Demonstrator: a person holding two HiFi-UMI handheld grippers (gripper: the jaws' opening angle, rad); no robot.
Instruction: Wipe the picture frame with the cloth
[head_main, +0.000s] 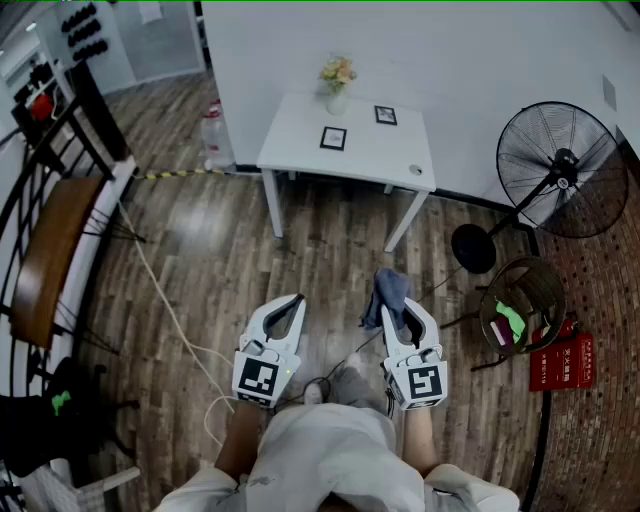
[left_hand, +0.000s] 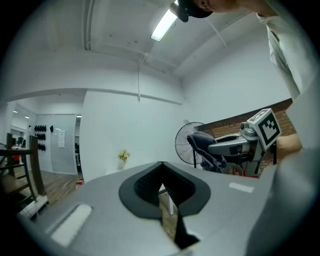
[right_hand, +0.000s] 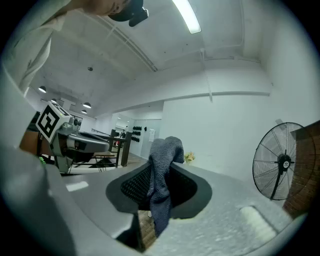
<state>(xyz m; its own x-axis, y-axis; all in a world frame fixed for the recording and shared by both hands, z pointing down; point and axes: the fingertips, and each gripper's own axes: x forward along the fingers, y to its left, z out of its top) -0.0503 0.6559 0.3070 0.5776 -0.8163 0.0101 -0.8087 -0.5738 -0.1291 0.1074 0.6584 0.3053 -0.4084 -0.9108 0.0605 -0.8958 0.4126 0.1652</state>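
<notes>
Where the head view looks down on a wooden floor (head_main: 200, 250), a person holds the left gripper (head_main: 293, 303) and the right gripper (head_main: 399, 312) low in front, well apart from a white bench (head_main: 295, 140) ahead. On the bench stand a picture frame (head_main: 333, 138), a second frame (head_main: 386, 115) farther back, and a vase of flowers (head_main: 338, 78). A grey-blue cloth (head_main: 386, 292) droops from the right gripper's jaws.

In the left gripper view, the jaws are pressed together with nothing between them.

In the right gripper view, the jaws pinch the cloth: 1 end flops over the top and the other hangs below.

The cloth looks soft, light and limp, so a bunched pad would likely wipe better than a trailing end. The picture frame is probably light, propped up and glass-fronted. It may slide or tip, so the empty left jaws could steady it by an outer edge.
</notes>
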